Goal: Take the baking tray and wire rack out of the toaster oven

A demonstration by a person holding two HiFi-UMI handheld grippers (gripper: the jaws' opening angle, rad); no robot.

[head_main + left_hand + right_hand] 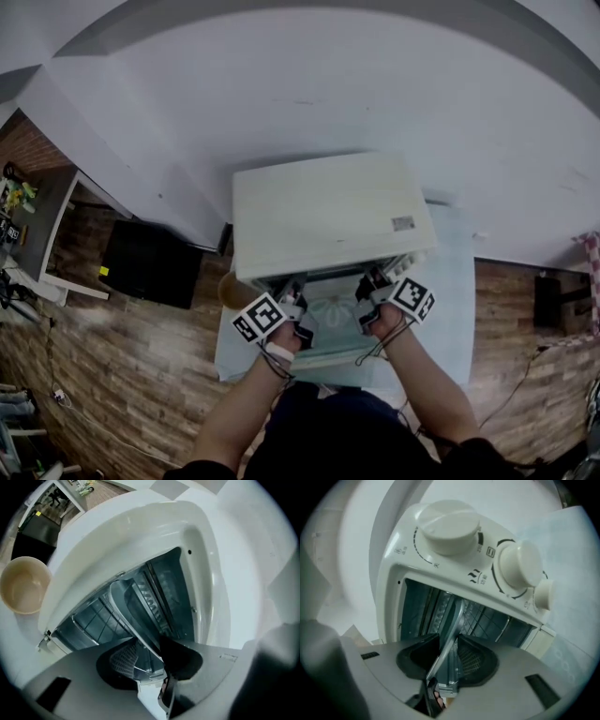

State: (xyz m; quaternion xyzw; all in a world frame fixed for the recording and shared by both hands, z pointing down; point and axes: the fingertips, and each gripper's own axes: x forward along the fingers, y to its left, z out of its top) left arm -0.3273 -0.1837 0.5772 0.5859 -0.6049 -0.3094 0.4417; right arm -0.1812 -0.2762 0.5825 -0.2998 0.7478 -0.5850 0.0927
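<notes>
The baking tray point(136, 606) sits inside the toaster oven point(328, 216), its front rim at the open mouth. In both gripper views it looks tilted. The grid of the wire rack point(96, 618) shows beside it, also inside the oven; how the rack and tray lie against each other is hard to tell.

In the right gripper view, the fingers point(476, 660) of the right gripper point(447, 651) are clamped on the tray's bright rim, one on each side with no gap showing. In the left gripper view, the rim also runs between the fingers point(180, 658) of the left gripper point(147, 651). There it lies against the dark finger, and a gap still shows before the ribbed one, so those fingers are apart.

From the head view, both grippers reach into the oven's mouth side by side, above the folded-down door point(333, 354). Three cream knobs point(447, 524) sit in a row on the oven's front panel.

The oven stands on a table point(450, 281) with a pale cover. A beige bowl point(23, 585) stands just beside the oven on the person's left. Wooden floor point(141, 356) surrounds the table.
</notes>
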